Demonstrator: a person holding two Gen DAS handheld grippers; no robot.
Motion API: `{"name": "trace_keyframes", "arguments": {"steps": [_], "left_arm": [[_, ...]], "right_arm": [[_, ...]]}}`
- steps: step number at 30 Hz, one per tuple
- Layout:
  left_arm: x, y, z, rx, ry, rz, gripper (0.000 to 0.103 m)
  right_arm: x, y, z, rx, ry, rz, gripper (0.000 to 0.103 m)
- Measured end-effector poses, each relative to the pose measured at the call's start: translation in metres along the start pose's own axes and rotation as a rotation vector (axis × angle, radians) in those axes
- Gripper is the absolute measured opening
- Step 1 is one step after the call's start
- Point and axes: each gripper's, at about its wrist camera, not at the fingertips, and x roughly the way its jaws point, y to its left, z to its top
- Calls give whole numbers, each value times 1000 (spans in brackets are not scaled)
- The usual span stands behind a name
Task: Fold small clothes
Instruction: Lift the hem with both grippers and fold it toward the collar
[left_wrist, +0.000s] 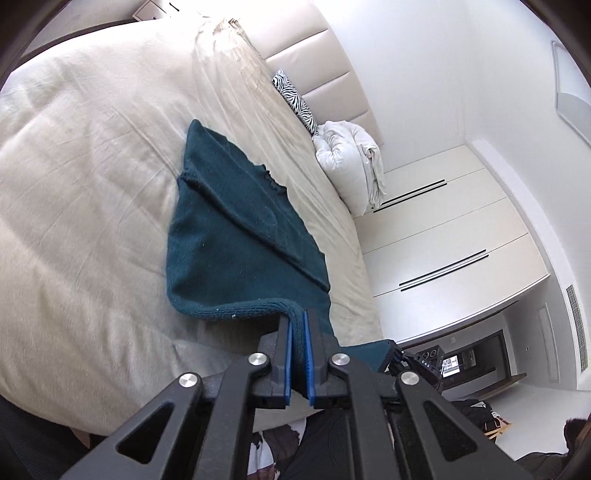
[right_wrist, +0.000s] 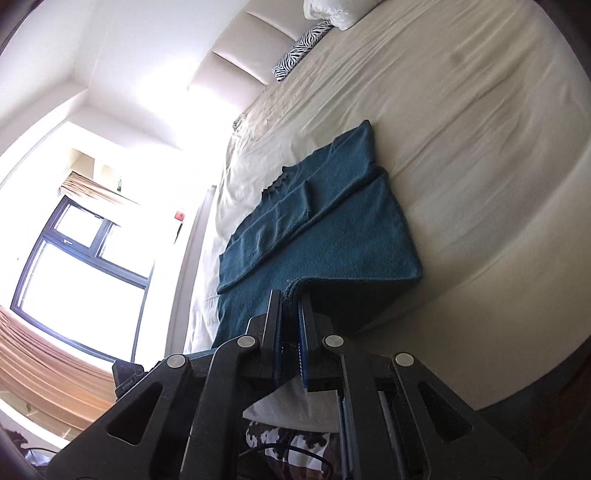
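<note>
Little can be read here. On the black device (left_wrist: 424, 363) at the lower right of the left wrist view stand small white letters that look like "DAS", too small to be sure of. The lit screen (left_wrist: 451, 366) beside it shows marks too small to make out.

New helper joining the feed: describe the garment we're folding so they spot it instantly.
Find the wide cream bed; near its edge lies a dark teal knit garment, its near hem pinched in both grippers. It is the only dark item, unlike the white bedding and zebra-print pillow by the headboard.
</note>
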Motion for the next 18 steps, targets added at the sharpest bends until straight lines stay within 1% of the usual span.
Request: {"name": "trace_keyframes", "arguments": {"steps": [5, 10, 18], "left_arm": [[8, -6, 27, 4, -36, -10, 7], [14, 4, 49, -44, -66, -27, 7], [39, 18, 94, -85, -105, -36, 7]], "right_arm": [[15, 3, 32, 5, -48, 0, 6], [32, 5, 64, 0, -87, -1, 6], [72, 17, 112, -50, -124, -41, 6]]}}
